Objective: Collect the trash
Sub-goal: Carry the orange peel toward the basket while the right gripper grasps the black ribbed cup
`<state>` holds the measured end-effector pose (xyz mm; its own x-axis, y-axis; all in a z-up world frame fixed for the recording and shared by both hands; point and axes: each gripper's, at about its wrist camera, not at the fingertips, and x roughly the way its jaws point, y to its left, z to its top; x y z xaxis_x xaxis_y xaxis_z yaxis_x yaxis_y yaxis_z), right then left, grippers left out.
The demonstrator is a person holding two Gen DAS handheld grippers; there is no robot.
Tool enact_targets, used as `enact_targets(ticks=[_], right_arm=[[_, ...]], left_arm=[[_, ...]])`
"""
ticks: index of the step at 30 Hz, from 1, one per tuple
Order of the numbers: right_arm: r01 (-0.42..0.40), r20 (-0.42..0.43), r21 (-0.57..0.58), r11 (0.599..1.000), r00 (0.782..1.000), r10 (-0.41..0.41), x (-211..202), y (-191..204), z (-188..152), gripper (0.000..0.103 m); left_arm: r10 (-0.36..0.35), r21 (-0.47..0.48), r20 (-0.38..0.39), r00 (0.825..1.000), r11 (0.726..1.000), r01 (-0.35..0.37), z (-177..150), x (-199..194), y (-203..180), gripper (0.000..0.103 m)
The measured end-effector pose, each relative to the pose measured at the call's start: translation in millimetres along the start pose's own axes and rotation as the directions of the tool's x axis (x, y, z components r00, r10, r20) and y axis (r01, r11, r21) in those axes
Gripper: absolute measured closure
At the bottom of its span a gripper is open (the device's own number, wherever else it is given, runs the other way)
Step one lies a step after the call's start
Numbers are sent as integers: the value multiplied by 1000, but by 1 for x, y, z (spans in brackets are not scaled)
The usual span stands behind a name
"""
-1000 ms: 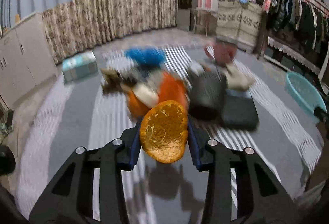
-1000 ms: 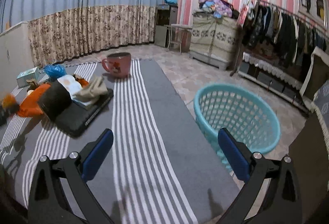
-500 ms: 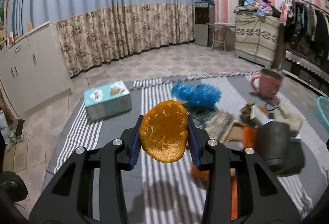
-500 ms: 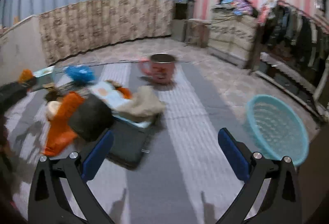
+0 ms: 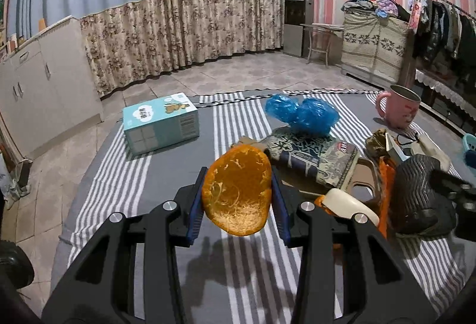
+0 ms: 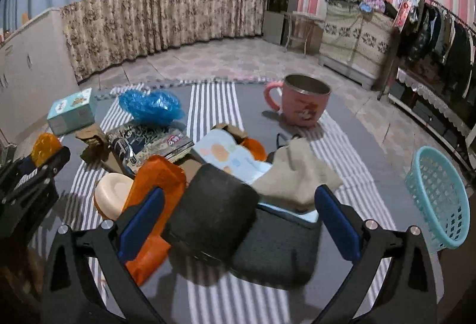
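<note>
Orange peel (image 5: 238,190) clamped between left gripper (image 5: 238,199) pads

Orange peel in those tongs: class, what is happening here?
A person is clearing trash with handheld tongs. The left tongs are shut on a piece of orange peel, held above the striped rug. The right tongs are open and empty, above a pile of clutter with a black pouch in front. A turquoise basket sits at the right, beside the rug.
</note>
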<state>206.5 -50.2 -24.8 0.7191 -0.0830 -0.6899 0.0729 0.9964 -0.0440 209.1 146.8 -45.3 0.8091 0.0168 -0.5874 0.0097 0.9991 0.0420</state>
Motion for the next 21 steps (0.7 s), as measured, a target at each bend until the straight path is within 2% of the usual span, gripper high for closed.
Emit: enact_targets(ticks=[1, 3, 4, 9, 12, 14, 16, 18, 21], right_arm=[[1, -17, 2, 1000, 1000, -1, 5, 3, 0, 9], [-10, -51, -8, 1000, 999, 9, 14, 9, -3, 24], [-15, -66, -13, 1000, 998, 14, 18, 10, -4, 36], [-84, -50, -17, 996, 995, 83, 11, 3, -4, 40], [-141, -12, 7, 990, 990, 142, -11, -19, -2, 40], [-176, 32, 20, 984, 984, 175, -34, -48, -1, 40], [-166, 56, 21, 986, 985, 165, -47, -75, -1, 40], [-124, 88, 23, 992, 989, 121, -61, -119, -3, 40], [-15, 124, 35, 999, 992, 10, -70, -186, -7, 40]], left_arm=[[2, 5, -3, 1000, 1000, -2, 0, 1, -1, 64], [0, 5, -3, 1000, 1000, 0, -1, 2, -2, 64], [-6, 1, -1, 1000, 1000, 6, -1, 2, -2, 64], [-22, -18, -1, 1000, 1000, 22, -2, 3, 0, 64], [-22, -16, -9, 1000, 1000, 21, -3, 4, 0, 64], [-16, -10, -14, 1000, 1000, 16, -4, 6, -3, 64], [-3, 18, -15, 1000, 1000, 3, -3, 7, -9, 64], [25, 51, -16, 1000, 998, -24, 0, 2, -20, 64], [-42, 34, -17, 999, 999, 42, 12, -17, -41, 64]])
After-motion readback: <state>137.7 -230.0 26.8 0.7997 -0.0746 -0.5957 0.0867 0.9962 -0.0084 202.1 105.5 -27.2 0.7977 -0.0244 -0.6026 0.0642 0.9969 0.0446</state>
